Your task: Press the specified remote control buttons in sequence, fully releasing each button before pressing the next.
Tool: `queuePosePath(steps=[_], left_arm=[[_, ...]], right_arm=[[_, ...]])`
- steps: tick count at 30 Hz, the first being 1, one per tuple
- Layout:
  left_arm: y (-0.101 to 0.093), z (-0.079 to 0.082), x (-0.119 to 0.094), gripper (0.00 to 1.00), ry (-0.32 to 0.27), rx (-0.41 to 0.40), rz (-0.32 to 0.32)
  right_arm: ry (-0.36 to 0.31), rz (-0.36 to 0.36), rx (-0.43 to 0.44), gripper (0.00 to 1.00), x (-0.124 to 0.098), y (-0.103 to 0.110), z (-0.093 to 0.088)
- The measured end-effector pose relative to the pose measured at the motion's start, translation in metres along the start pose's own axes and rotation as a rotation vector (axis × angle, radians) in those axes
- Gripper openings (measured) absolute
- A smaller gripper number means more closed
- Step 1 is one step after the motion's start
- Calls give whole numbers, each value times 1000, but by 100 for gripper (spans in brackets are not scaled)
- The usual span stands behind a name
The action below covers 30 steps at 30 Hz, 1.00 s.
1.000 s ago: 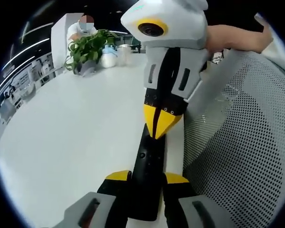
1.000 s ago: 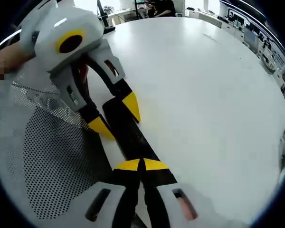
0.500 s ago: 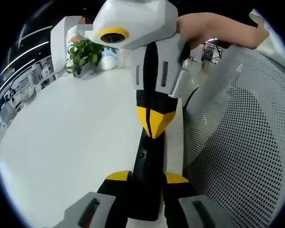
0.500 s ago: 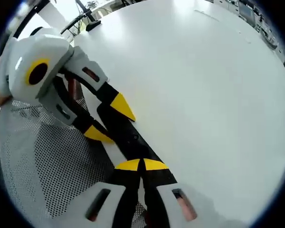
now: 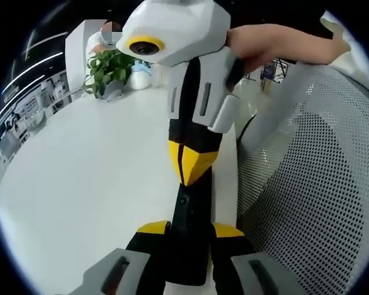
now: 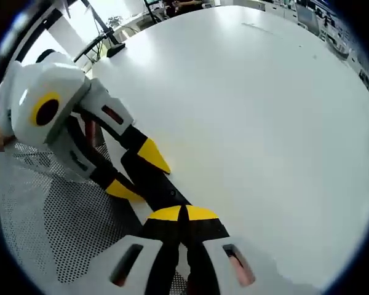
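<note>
A slim black remote (image 5: 190, 212) lies at the edge of the white table (image 5: 92, 178). My left gripper (image 5: 190, 228) is shut on its near end, one yellow-tipped jaw on each side. My right gripper (image 5: 190, 166) comes down from above, shut, and its joined yellow tips sit on the remote's far half. In the right gripper view my right gripper (image 6: 183, 213) is shut over the remote (image 6: 158, 184), whose other end lies between the jaws of my left gripper (image 6: 138, 173). A hand holds the right gripper from the upper right.
A white mesh chair back (image 5: 307, 184) stands close on the right of the remote, also the chair back (image 6: 55, 233). At the table's far end are a potted plant (image 5: 111, 67), a white container (image 5: 141, 75) and a seated person. A black stand (image 6: 114, 48) is at another far edge.
My right gripper's shut tips have shifted a little left and down along the remote, toward my left jaws. My left gripper keeps its hold and has not moved.
</note>
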<state>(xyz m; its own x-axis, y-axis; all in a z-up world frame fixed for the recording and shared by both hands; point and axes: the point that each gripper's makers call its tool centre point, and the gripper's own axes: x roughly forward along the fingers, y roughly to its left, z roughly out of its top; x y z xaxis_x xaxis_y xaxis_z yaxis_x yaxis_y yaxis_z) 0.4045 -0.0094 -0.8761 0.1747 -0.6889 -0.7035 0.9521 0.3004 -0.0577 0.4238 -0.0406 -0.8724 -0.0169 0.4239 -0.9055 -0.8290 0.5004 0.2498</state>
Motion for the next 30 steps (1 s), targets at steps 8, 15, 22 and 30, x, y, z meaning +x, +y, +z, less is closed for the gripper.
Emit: queuePosePath(steps=[8,15,22,30], left_arm=[[1,1,0,25,-18,-29,1],[0,2,1,25,-35,-67,-2],[0,3,2,25,-34,-65,1],[-1,3,1,25,-33,-70,-9]], right_arm=[[-37,5,-27,0,0,-1,0],[-15,0,-64,0,1,0,1],[-13,3,-49,0,2,-2,1],[-22,7,-47,0,1,-1,1]])
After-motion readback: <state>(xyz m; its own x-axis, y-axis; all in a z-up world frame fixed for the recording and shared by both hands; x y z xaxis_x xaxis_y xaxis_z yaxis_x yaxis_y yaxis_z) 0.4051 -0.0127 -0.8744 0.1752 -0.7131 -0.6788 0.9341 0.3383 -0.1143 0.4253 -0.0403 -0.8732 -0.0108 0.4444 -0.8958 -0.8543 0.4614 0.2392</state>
